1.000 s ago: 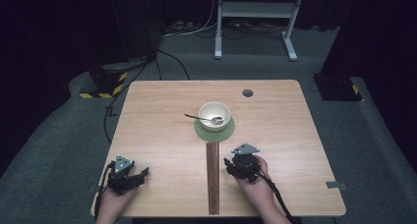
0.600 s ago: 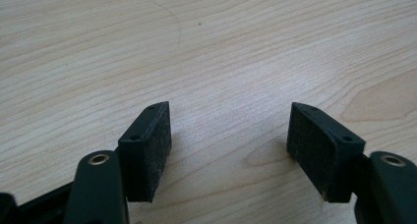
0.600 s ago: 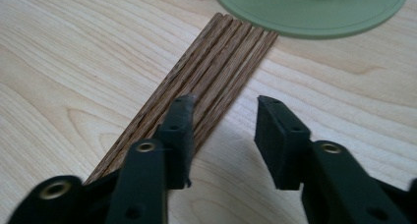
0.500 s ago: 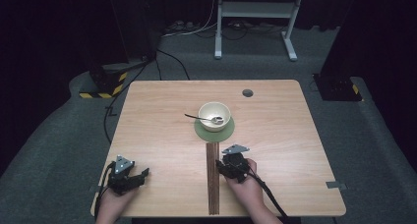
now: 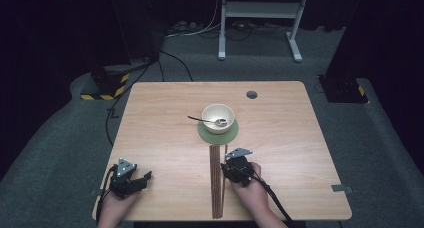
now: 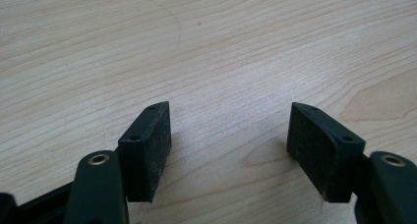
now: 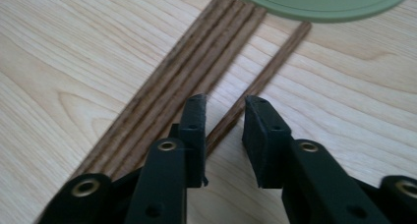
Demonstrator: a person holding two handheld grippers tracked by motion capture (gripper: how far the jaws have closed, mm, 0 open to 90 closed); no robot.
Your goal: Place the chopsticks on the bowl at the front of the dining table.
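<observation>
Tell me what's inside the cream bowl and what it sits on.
A metal spoon lies in the bowl, handle sticking out over the left rim. The bowl stands on a green mat. Any other contents cannot be made out; the mat's centre is covered.

Grey carpet floor (image 5: 60, 153); white metal stand (image 5: 260, 18); yellow-black striped base (image 5: 105, 88); floor cables (image 5: 170, 63).

Bowl (image 5: 218, 117) on mat (image 5: 218, 133), mid-table (image 5: 300, 153). Spoon (image 5: 207, 121) in bowl, handle out over left rim. Sticks (image 5: 215, 180) lie in bundle from mat's near edge to table's near edge; one stick (image 7: 255, 86) apart, just right of bundle. Right gripper (image 5: 234, 164) over that stick, jaws either side. Left gripper (image 5: 131, 180) at near-left corner, well apart from sticks. Hole (image 5: 251, 94) behind bowl, to right.
</observation>
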